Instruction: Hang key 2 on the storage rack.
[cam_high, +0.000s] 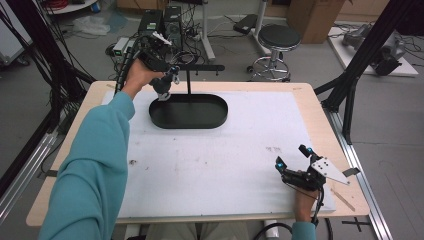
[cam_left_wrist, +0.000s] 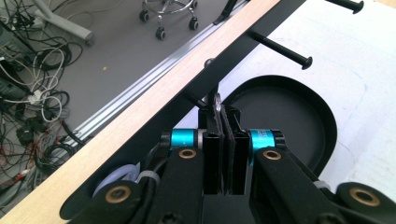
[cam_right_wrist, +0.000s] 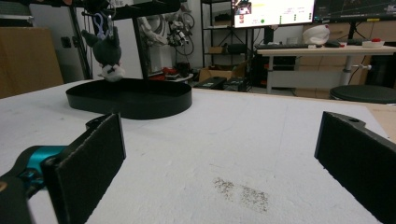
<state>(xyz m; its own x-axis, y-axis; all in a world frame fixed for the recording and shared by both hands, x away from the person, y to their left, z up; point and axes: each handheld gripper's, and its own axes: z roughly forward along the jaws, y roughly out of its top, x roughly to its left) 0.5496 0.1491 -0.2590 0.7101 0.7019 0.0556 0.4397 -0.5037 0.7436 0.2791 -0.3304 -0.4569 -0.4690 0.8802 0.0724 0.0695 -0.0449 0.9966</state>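
Spanning the desk (cam_high: 210, 165) is a white mat, with a black oval tray (cam_high: 189, 112) and hook stand (cam_high: 189, 80) at the far side. Left gripper (cam_left_wrist: 224, 133) fingers are clenched on a metal ring (cam_left_wrist: 217, 100) beside 1 peg; the grey plush toy (cam_right_wrist: 108, 51) hangs over the tray. Right gripper (cam_right_wrist: 219, 158) rests released, well apart. Recommend sliding the ring fully onto the peg before letting go

Plush toy (cam_right_wrist: 108, 53) mostly hidden behind left gripper (cam_high: 167, 80) in high view, stand top (cam_right_wrist: 140, 7) cut off
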